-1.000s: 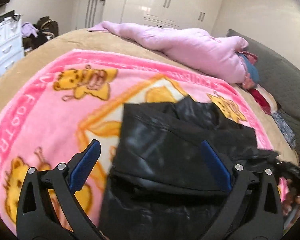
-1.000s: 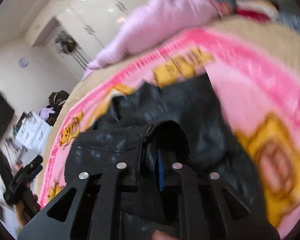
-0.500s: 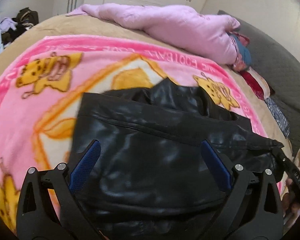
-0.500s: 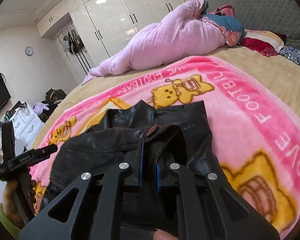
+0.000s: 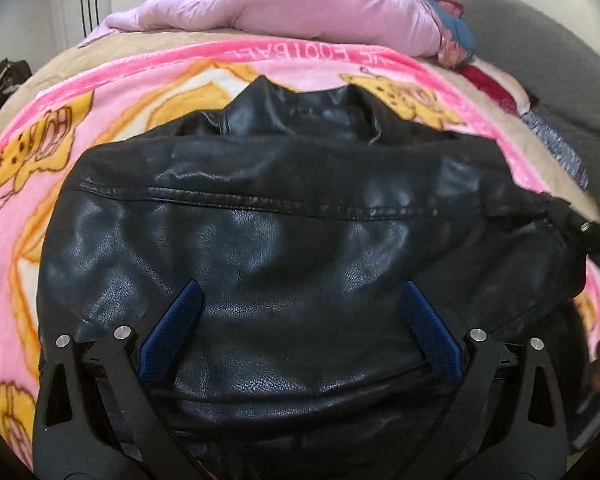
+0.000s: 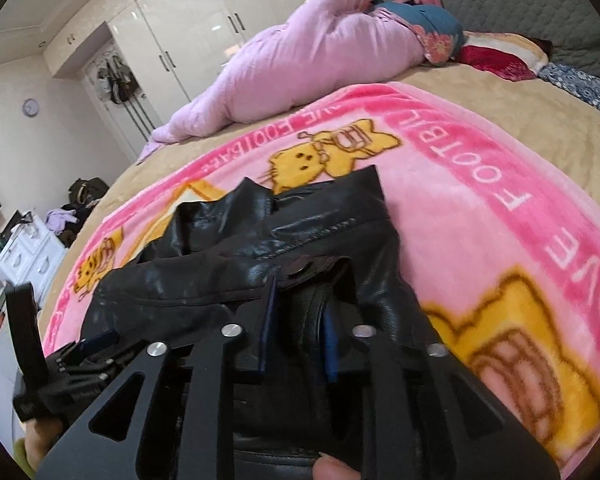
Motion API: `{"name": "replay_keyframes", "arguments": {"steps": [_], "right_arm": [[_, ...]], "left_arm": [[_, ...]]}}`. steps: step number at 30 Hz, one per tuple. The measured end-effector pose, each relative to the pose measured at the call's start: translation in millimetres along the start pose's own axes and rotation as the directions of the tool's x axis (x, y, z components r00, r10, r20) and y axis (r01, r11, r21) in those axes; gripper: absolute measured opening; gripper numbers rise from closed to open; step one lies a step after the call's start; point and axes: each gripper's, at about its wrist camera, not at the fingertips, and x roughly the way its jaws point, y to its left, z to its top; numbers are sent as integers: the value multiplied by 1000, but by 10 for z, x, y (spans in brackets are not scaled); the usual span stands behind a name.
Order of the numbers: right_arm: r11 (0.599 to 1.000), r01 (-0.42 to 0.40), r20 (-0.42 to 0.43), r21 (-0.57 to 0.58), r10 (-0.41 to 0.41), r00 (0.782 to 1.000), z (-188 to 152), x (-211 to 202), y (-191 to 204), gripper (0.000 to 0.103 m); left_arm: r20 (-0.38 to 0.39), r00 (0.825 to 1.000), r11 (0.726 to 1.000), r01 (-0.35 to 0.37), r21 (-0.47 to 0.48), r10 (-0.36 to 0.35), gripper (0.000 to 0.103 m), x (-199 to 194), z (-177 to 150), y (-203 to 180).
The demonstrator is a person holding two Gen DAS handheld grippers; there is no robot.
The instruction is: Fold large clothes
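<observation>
Black leather jacket lies folded over on the pink cartoon blanket, roughly mid-bed, collar end toward the far side. Right gripper sits at the jacket's near right edge with a cuff/flap bunch between its blue pads; jaws are opening, gap narrow, and the pads look just clear of the leather. Left gripper hovers over the jacket's near edge, fingers wide, nothing pinched. Risk 1: the leather looks stiff and slick, so once the right side lets go the fold may spring back or the top layer slide off, since nothing is pressing it down. Risk 2: the bunched flap could snag on a right pad as it backs out and drag the fold crooked. Risk 3: left gripper coming down on a smooth panel has no edge to bite, likely a slip. Around: rolled lilac duvet along the bed's far edge, pillows by the grey headboard, well apart from the jacket; nothing blocks the next fold. White wardrobe stands beyond the bed.
</observation>
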Motion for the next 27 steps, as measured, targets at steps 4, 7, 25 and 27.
{"name": "replay_keyframes", "arguments": {"steps": [4, 7, 25, 27], "right_arm": [[998, 58, 96, -35, -55, 994, 18, -205, 6, 40], [997, 2, 118, -80, 7, 993, 39, -234, 115, 40], [983, 62, -112, -171, -82, 990, -163, 502, 273, 39], [989, 24, -90, -144, -37, 995, -158, 383, 215, 40]], "left_arm": [[14, 999, 998, -49, 41, 49, 93, 28, -57, -55], [20, 998, 997, -64, 53, 63, 93, 36, -96, -68], [35, 999, 999, 15, 43, -16, 93, -114, -189, -82], [34, 999, 998, 41, 45, -43, 93, -188, -233, -95]]}}
